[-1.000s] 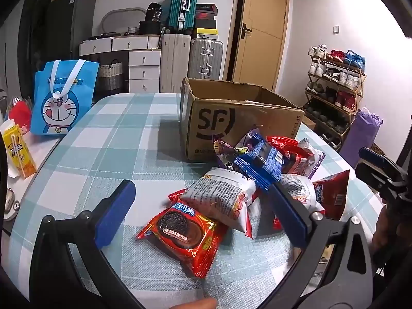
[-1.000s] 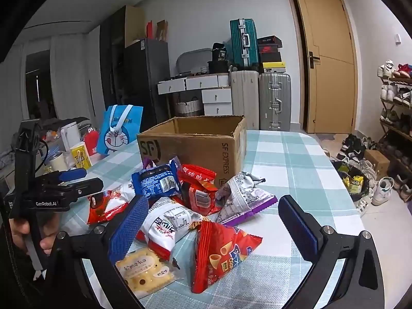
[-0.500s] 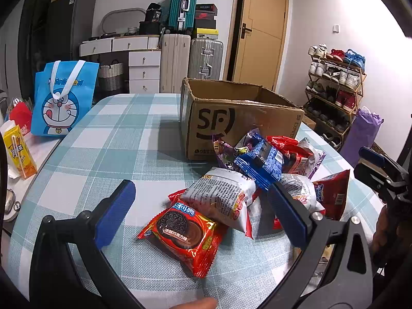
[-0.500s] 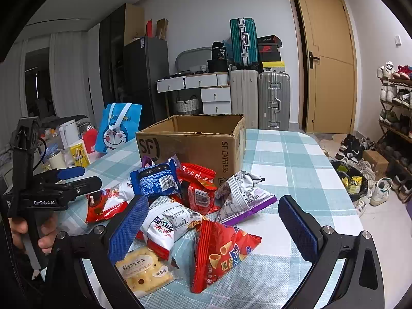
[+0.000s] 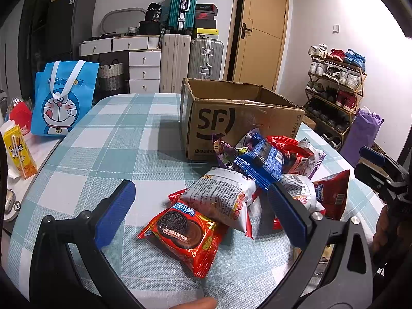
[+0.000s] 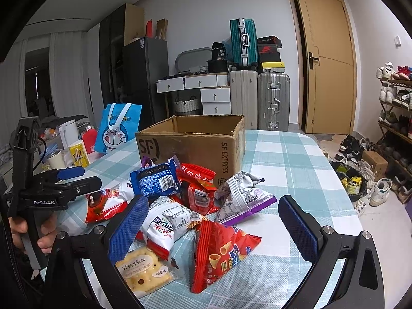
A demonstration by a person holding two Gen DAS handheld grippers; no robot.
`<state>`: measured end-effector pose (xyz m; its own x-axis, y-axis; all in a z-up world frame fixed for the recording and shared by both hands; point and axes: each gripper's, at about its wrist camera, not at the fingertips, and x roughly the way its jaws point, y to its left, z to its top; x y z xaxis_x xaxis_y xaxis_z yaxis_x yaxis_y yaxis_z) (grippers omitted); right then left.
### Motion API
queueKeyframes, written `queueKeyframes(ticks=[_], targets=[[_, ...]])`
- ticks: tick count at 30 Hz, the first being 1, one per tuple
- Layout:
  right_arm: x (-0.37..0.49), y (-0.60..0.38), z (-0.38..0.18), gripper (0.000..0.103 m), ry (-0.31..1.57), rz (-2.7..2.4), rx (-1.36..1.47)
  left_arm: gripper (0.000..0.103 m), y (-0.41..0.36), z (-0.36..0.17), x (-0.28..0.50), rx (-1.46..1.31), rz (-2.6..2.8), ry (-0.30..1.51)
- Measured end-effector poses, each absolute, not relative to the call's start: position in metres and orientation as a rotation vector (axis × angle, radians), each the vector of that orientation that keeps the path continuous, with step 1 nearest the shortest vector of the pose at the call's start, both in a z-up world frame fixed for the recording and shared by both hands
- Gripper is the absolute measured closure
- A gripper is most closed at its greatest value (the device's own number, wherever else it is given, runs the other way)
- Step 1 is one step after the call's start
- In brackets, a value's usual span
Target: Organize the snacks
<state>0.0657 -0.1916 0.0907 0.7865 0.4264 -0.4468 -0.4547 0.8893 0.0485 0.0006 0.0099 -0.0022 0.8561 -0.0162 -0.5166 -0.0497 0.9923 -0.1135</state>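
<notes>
Checked table [image 5: 108, 154] carrying an open cardboard box [image 5: 239, 118], snack packets [image 6: 180, 200] lying heaped just in front of the box, left gripper [image 5: 203, 213] hovering with fingers wide over a red cookie pack [image 5: 184, 229], right gripper [image 6: 213, 221] hanging wide, empty, above a red cone-snack bag [image 6: 221, 252]

A heap of crinkly foil snack packets [image 6: 180, 200] lay on the checked tablecloth, just in front of an open brown cardboard box [image 6: 195, 139] standing upright. A red chocolate-sandwich-biscuit packet [image 5: 184, 229] lay flat at the heap's edge, a blue packet [image 5: 260, 159] on top.
</notes>
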Motion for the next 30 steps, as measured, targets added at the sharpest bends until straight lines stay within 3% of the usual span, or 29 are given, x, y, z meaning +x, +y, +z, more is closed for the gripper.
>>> queueKeyframes(ticks=[30], targets=[[0.0684,-0.1900,0.0889,0.000,0.491,0.472,-0.059,0.001,0.0117,-0.0024,-0.0004,-0.136,0.025,0.554]])
